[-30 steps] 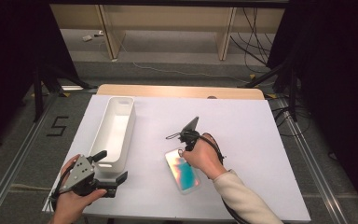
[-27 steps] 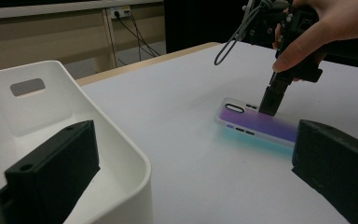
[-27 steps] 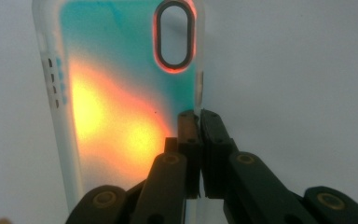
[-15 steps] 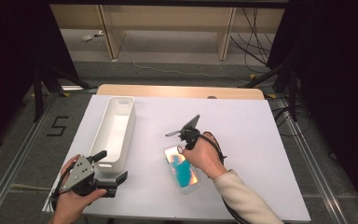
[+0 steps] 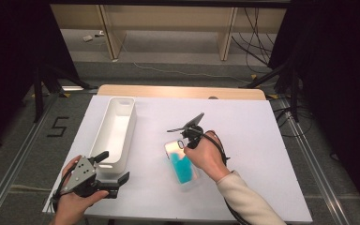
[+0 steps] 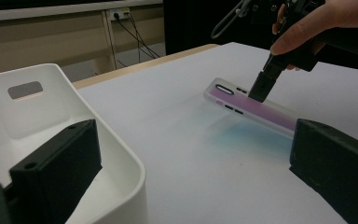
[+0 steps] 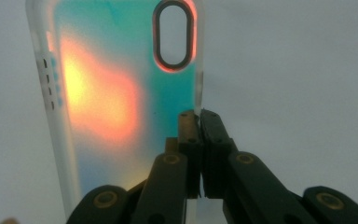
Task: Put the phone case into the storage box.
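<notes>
Our right claw (image 7: 199, 116) pinches the long edge of the iridescent teal-and-orange phone case (image 7: 116, 102); our left claw (image 6: 191, 172) is spread wide.

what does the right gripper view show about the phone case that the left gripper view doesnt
Right gripper view alone: the right gripper shut on the phone case's clear side rim, below the oval camera cutout, and the case's orange and teal colours.

Left gripper view alone: the white bin beside the left gripper's open jaws, and the case seen from the side, its near edge off the white table.

Both: the case and the right gripper gripping its edge.
</notes>
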A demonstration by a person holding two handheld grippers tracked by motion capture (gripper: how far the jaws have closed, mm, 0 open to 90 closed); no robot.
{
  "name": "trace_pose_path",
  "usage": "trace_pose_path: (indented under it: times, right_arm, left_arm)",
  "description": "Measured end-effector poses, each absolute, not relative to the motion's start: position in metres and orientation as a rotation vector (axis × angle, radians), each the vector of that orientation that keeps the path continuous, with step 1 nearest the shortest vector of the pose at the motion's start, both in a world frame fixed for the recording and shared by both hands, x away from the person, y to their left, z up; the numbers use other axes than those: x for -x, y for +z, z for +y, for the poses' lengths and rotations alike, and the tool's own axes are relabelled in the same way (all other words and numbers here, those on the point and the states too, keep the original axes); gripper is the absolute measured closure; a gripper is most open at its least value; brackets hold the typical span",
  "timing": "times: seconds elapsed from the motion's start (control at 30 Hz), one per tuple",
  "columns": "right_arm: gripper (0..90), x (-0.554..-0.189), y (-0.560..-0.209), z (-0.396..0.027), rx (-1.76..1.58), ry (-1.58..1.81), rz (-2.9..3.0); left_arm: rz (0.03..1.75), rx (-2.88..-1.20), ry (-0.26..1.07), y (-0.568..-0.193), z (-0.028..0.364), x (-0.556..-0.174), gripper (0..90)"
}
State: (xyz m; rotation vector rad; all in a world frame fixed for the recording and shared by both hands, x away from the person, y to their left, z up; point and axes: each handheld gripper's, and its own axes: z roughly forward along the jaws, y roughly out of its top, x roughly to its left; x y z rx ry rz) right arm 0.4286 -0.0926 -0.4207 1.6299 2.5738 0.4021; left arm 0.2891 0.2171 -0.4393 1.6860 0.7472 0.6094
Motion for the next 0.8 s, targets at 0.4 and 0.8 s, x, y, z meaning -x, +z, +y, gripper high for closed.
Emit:
trace_pose_path:
  times: [0.4, 0.8]
  right_arm:
    - [88.9, -0.422, -0.407, -0.097, -1.643, 0.599, 2.444]
    - [88.8, -0.417, -0.405, -0.107, -1.499, 0.809, 2.356]
  left_arm:
    - [0.761, -1.665, 0.625, -0.434, 0.21, -0.288, 2.8]
    - [0.754, -1.665, 0.629, -0.431, 0.201, -0.291, 4.0]
